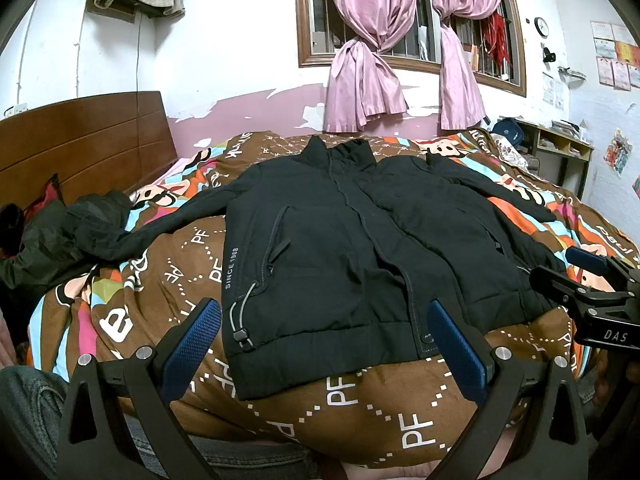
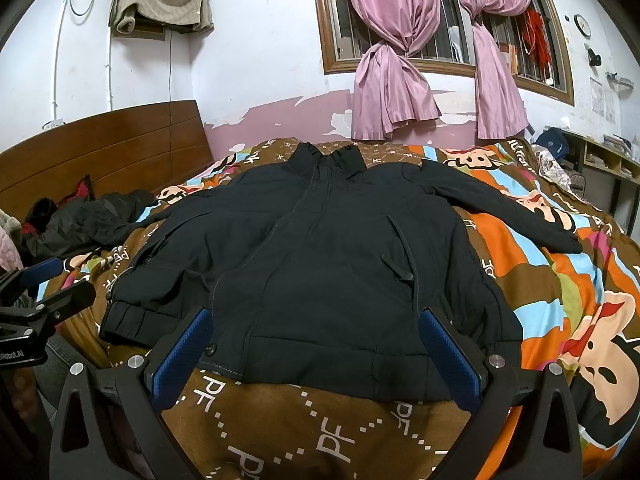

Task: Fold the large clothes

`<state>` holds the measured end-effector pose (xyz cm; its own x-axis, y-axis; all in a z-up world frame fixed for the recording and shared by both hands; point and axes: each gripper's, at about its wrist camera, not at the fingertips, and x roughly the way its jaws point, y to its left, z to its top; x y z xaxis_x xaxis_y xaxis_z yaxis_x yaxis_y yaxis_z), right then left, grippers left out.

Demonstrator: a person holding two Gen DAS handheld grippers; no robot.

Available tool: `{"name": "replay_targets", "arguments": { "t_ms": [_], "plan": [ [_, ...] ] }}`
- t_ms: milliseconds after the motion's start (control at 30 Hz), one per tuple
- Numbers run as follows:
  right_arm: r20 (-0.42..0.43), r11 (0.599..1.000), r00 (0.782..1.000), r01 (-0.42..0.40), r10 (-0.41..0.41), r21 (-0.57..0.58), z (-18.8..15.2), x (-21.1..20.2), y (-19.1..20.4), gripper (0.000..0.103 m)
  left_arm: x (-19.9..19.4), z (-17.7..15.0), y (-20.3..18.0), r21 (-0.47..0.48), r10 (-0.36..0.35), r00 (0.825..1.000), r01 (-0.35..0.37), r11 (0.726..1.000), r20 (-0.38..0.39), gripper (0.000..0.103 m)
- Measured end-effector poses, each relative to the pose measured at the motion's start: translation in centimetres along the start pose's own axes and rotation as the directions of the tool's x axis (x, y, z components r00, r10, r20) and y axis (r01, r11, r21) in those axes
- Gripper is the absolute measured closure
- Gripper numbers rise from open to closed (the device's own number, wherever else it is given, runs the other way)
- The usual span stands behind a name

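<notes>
A black zip jacket [image 1: 352, 248] lies flat, front up, on the bed, collar toward the window and both sleeves spread out. It also shows in the right wrist view [image 2: 332, 264]. My left gripper [image 1: 324, 344] is open and empty, hovering over the jacket's hem near its left side. My right gripper [image 2: 316, 352] is open and empty, over the hem near the right side. The right gripper also shows at the right edge of the left wrist view [image 1: 576, 276]. The left gripper shows at the left edge of the right wrist view [image 2: 52, 284].
The bed has a brown patterned quilt [image 1: 180, 264] and a wooden headboard [image 1: 80, 148] at the left. A dark green garment [image 1: 60, 236] lies bunched by the headboard. Pink curtains [image 1: 368, 72] hang at the far wall. A desk shelf [image 1: 560, 148] stands at the right.
</notes>
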<state>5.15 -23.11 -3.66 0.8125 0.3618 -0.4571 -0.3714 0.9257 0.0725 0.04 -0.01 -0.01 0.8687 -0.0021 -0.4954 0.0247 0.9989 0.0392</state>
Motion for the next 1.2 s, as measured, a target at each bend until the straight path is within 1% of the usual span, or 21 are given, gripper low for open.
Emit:
{"name": "replay_targets", "arguments": {
  "t_ms": [1033, 1200],
  "plan": [
    [-0.006, 1.0, 1.0, -0.003, 0.003, 0.008, 0.06, 0.13, -0.15, 0.0, 0.02, 0.01, -0.02, 0.002, 0.001, 1.0, -0.001, 1.0, -0.002, 0.002],
    [-0.014, 1.0, 1.0, -0.002, 0.002, 0.017, -0.47, 0.47, -0.15, 0.0, 0.02, 0.01, -0.02, 0.002, 0.002, 1.0, -0.002, 1.0, -0.004, 0.002]
  ]
}}
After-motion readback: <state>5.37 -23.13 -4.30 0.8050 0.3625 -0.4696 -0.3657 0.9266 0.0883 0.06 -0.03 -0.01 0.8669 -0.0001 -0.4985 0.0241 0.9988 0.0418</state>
